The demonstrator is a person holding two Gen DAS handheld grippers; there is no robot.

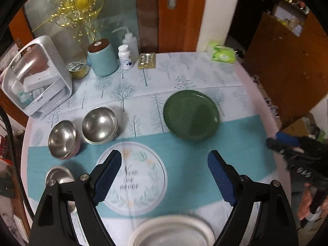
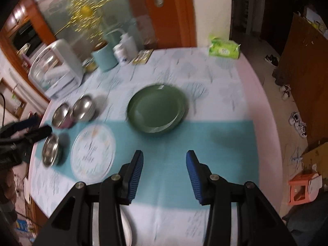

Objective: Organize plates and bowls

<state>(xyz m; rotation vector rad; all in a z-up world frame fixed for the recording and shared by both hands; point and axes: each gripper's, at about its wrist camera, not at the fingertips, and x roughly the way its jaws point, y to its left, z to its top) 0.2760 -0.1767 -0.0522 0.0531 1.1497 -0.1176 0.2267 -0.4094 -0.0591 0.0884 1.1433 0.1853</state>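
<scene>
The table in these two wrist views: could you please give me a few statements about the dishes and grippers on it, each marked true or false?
1. The green plate lies flat on the tablecloth. True.
2. The left gripper is shut on a steel bowl. False: its jaws are open and empty, above the printed round motif.
3. Three steel bowls sit to the left of the green plate in the left wrist view. True.
4. The right gripper holds the green plate. False: nothing is between its jaws.
5. A green tissue pack lies at the far edge of the table. True.
</scene>
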